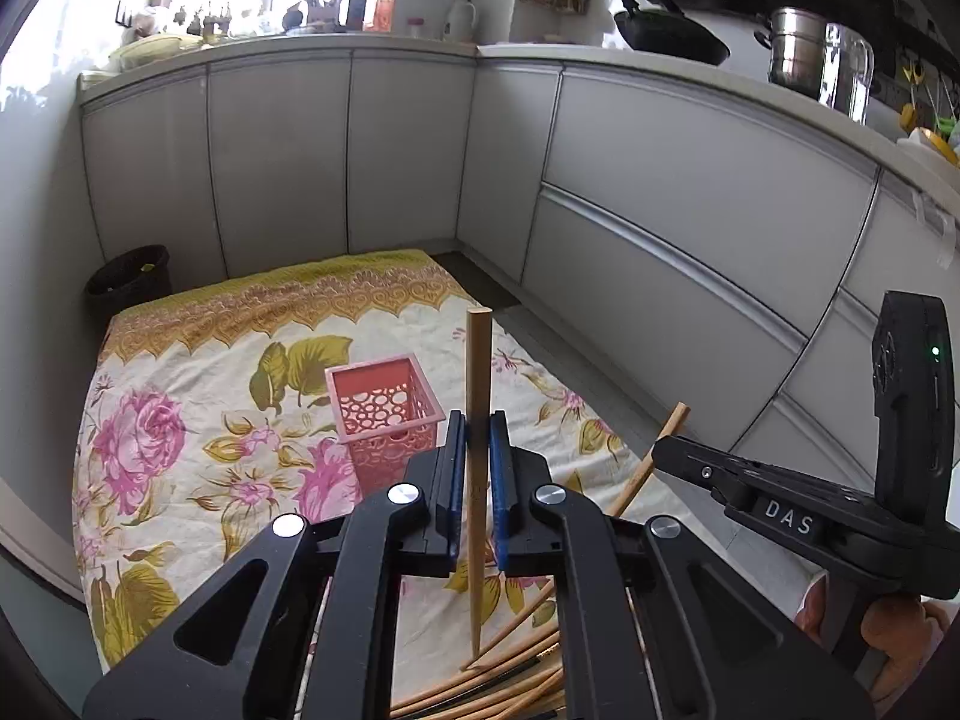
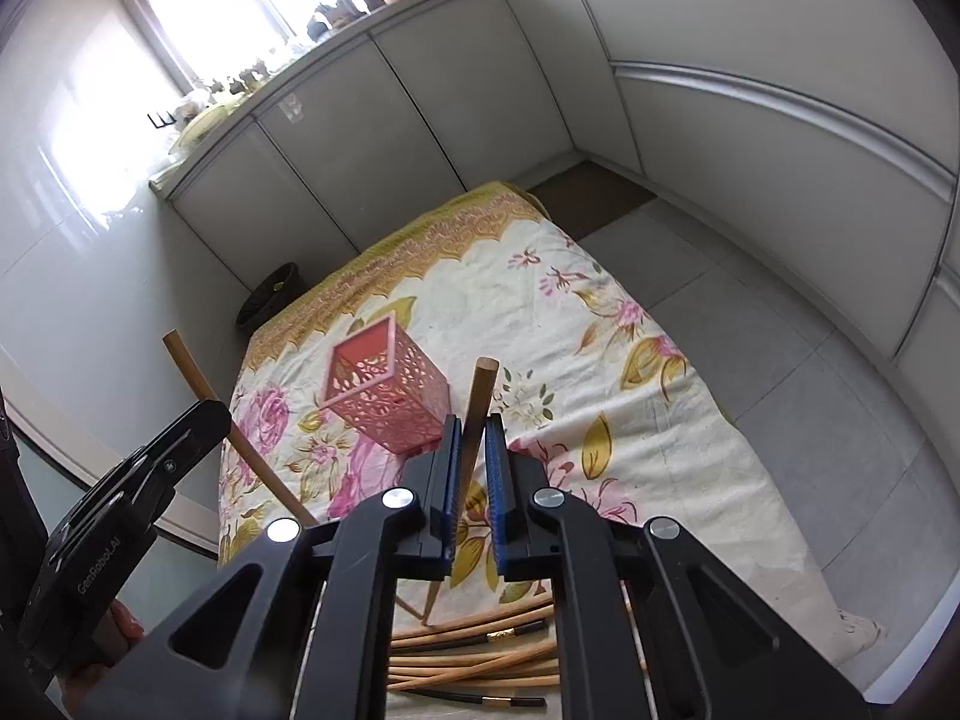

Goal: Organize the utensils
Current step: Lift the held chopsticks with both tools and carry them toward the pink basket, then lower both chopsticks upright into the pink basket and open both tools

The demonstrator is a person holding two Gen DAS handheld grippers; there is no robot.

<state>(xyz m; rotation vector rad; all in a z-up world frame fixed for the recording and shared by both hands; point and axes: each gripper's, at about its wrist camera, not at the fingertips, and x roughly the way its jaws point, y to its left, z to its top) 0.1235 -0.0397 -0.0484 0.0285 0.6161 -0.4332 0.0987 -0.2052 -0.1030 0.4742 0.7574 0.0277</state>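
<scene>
1. Left gripper [image 1: 478, 426]: blue-padded jaws closed narrow on a single pale wooden chopstick [image 1: 478, 360]. The stick stands nearly upright between the pads, blunt end up, tapered tip hanging free above the cloth.
2. Right gripper [image 2: 474, 429]: jaws likewise clamped narrow on a second, darker-tipped wooden chopstick [image 2: 480, 396], tilted slightly, its thin end pointing down toward the pile.
3. Each tool shows in the other's view: the right one at the right edge of the left view with its stick slanting up, the left one at lower left of the right view, a hand [image 2: 123, 621] partly visible under it.
4. Pink perforated square plastic holder [image 1: 384, 414] stands upright on the floral cream-and-yellow cloth [image 1: 198, 372], just beyond both grippers; its opening looks empty from the right view.
5. Pile of loose wooden and black chopsticks [image 2: 480, 654] lies on the cloth at the near edge, under the grippers, several crossing one another.
6. Surroundings: grey cabinet fronts [image 1: 660, 180] wrap the far and right sides; a dark woven bin [image 1: 129, 279] sits on the floor at the cloth's far left corner. Black frying pan [image 1: 666, 30] and steel pot [image 1: 798, 51] on the counter, well apart from the work area.
7. Nothing lies on the cloth between the grippers and the holder.
</scene>
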